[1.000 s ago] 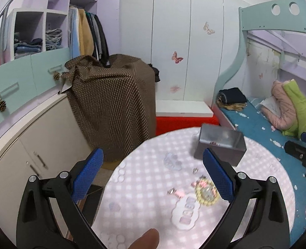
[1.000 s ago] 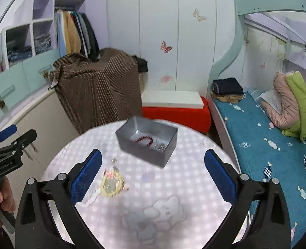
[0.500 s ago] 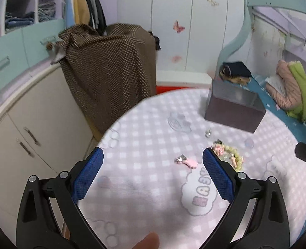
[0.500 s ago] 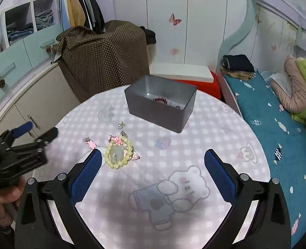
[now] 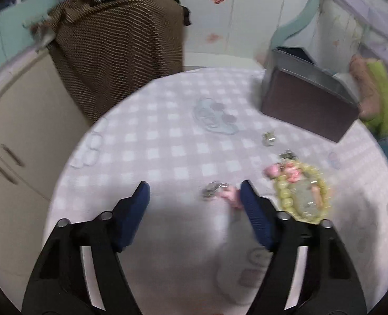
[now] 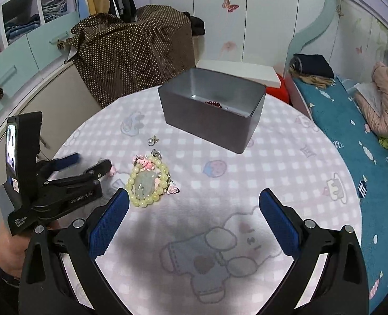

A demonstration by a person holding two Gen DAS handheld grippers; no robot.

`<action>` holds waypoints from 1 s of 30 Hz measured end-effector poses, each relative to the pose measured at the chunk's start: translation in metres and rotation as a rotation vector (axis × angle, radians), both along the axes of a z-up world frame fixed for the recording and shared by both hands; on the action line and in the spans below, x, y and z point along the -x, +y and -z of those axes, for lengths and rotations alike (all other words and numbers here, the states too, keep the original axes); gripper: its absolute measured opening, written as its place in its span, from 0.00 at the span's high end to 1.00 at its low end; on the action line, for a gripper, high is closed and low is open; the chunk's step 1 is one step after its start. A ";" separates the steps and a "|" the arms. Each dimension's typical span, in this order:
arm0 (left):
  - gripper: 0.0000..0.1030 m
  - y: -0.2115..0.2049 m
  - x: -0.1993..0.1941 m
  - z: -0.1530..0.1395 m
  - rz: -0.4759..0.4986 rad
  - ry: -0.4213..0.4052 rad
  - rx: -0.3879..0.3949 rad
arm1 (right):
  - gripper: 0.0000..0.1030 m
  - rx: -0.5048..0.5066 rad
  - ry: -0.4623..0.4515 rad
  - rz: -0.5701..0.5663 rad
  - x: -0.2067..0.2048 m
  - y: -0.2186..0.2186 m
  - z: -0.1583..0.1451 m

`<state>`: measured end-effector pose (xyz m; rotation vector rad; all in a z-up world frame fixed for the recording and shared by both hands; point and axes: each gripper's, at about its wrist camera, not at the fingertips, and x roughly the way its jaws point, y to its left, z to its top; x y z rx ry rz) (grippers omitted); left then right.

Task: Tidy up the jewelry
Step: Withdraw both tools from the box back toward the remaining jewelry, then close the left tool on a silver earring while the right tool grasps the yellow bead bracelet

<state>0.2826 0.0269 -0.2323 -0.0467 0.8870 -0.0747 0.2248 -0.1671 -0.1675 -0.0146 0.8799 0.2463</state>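
Note:
A grey metal box [image 6: 212,107] stands at the back of the round table with a red bead bracelet [image 6: 212,103] inside; it shows in the left wrist view [image 5: 309,105] too. A yellow-green bead bracelet with a jade pendant [image 6: 146,183] lies mid-left, also in the left wrist view [image 5: 303,194]. A small pink charm with a silver clasp [image 5: 221,191] lies just ahead of my open left gripper [image 5: 195,197], close to its right finger. A pearl earring [image 6: 151,140] lies behind. My right gripper [image 6: 194,204] is open and empty, above the table's front.
The table wears a pink checked cloth [image 6: 285,162] with cartoon prints. A brown dotted cloth covers furniture [image 6: 136,50] behind, cabinets [image 6: 15,60] stand at left, a bed [image 6: 351,120] at right. The left gripper's body [image 6: 52,181] shows at the right wrist view's left.
My left gripper has dropped low and forward toward the pink charm, and its fingers have narrowed a little. My right gripper has moved slightly closer to the table.

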 end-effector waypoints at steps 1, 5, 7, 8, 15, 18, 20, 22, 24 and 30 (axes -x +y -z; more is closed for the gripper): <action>0.50 -0.001 0.000 0.000 0.014 -0.002 0.018 | 0.07 -0.001 0.005 -0.001 -0.002 0.000 0.002; 0.74 -0.006 0.001 0.000 0.078 0.002 0.052 | 0.07 -0.008 0.022 -0.010 -0.007 0.001 0.009; 0.78 -0.008 0.001 0.000 0.089 0.000 0.048 | 0.07 -0.012 0.036 -0.018 -0.011 0.003 0.014; 0.89 -0.008 0.001 0.000 0.094 0.001 0.057 | 0.07 -0.014 0.042 -0.020 -0.013 0.004 0.016; 0.88 -0.009 -0.002 0.003 0.116 0.008 0.065 | 0.10 -0.032 0.066 -0.034 -0.023 0.009 0.024; 0.88 -0.008 0.000 0.001 0.123 0.006 0.061 | 0.11 -0.025 0.066 -0.036 -0.029 0.011 0.026; 0.89 -0.008 0.000 0.002 0.128 0.008 0.074 | 0.13 -0.021 0.068 -0.042 -0.033 0.012 0.027; 0.89 -0.007 0.002 -0.001 0.133 0.004 0.084 | 0.17 -0.015 0.072 -0.050 -0.038 0.014 0.030; 0.89 -0.006 0.005 -0.005 0.139 -0.003 0.089 | 0.29 -0.008 0.085 -0.064 -0.045 0.017 0.035; 0.89 -0.004 0.012 -0.019 0.151 -0.037 0.092 | 0.51 0.000 0.121 -0.114 -0.060 0.029 0.051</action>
